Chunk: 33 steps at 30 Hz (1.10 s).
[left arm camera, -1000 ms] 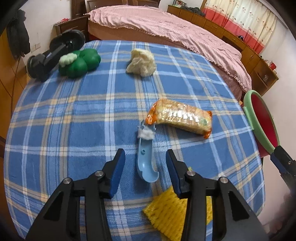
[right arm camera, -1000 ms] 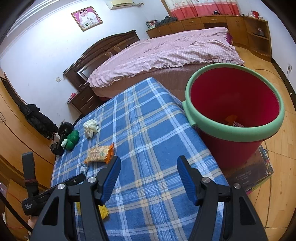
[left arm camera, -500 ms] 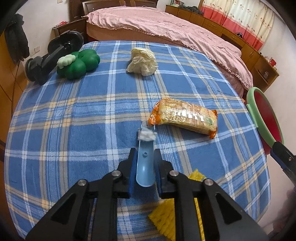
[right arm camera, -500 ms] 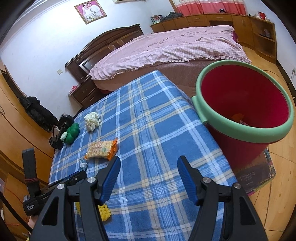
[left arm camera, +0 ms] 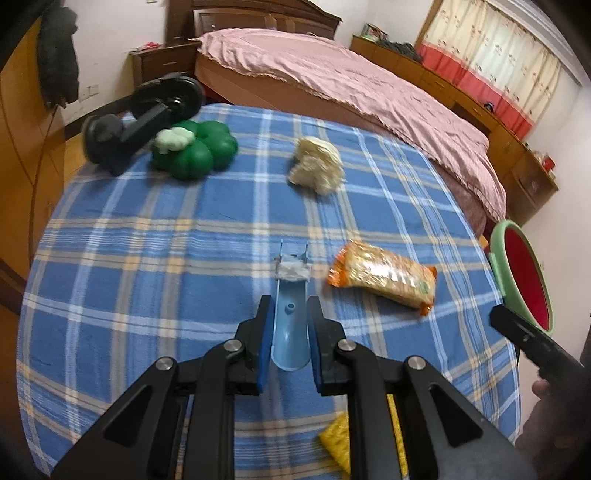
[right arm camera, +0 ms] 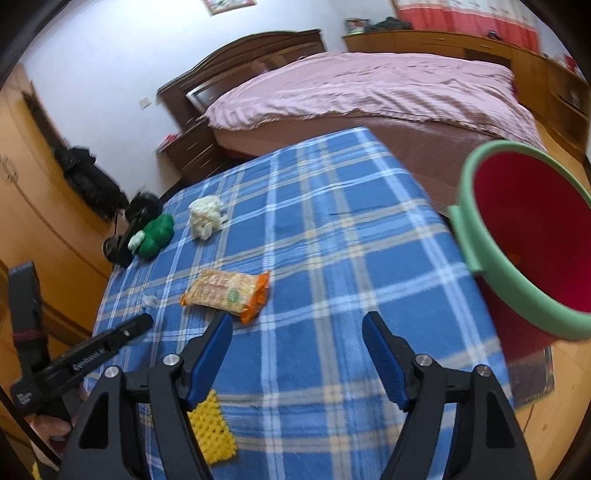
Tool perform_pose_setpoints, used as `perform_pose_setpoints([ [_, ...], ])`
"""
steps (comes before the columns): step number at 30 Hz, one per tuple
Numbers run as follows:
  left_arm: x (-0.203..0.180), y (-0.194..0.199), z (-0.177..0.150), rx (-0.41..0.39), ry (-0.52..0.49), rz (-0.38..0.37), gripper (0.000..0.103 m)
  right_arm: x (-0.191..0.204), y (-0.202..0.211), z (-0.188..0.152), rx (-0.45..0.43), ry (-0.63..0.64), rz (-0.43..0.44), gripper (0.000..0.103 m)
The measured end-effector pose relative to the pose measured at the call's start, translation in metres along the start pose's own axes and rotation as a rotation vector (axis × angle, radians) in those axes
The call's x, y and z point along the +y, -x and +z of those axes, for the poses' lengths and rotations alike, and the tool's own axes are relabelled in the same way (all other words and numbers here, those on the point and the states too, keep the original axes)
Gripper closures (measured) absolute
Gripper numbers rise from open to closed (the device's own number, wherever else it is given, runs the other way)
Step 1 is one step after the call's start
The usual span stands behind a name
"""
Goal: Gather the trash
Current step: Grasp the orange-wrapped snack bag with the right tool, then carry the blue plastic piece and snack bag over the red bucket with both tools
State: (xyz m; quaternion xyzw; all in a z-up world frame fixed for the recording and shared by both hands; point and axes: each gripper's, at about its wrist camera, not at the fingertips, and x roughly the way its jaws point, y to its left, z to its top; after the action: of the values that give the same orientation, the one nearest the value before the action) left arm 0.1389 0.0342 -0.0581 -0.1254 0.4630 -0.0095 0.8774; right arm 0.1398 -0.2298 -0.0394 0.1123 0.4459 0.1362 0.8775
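Left wrist view, left gripper point(left arm camera: 290, 325) clamping blue scoop point(left arm camera: 290, 332), checked table point(left arm camera: 147, 258)

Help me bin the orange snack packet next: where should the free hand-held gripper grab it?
Grip the orange snack packet across its narrow width mid-body, coming from above; it lies flat and long. The right hand-held gripper, opening and empty, sits nearest.

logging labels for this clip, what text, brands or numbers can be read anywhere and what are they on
None can be read for sure.
White lettering on the left gripper's arm: blurred, unreadable.
White mark lower on its handle: unreadable.
Print on the orange snack packet: too blurred; only a round green logo shows.
Framed picture on the wall: cropped, no text visible.
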Motion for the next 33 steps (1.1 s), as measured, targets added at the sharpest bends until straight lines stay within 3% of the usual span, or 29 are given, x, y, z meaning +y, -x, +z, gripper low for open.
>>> perform_pose_setpoints([
  [10, 0.033, 0.009, 0.000, -0.027, 0.081, 0.027, 0.086, 0.043, -0.052, 0.014, 0.086, 0.205, 0.006, 0.013],
  [21, 0.047, 0.010, -0.005, -0.025, 0.118, 0.020, 0.086, 0.071, -0.092, 0.021, 0.137, 0.407, -0.024, 0.013],
  [23, 0.048, 0.011, -0.006, -0.024, 0.121, 0.017, 0.086, 0.071, -0.095, 0.020, 0.152, 0.393, -0.015, 0.024],
  [28, 0.047, 0.011, -0.007, -0.025, 0.123, 0.010, 0.086, 0.073, -0.094, 0.017, 0.140, 0.393, -0.032, 0.037],
  [33, 0.045, 0.012, -0.008, -0.024, 0.124, 0.007, 0.086, 0.072, -0.091, 0.014, 0.121, 0.371, -0.024, 0.044],
])
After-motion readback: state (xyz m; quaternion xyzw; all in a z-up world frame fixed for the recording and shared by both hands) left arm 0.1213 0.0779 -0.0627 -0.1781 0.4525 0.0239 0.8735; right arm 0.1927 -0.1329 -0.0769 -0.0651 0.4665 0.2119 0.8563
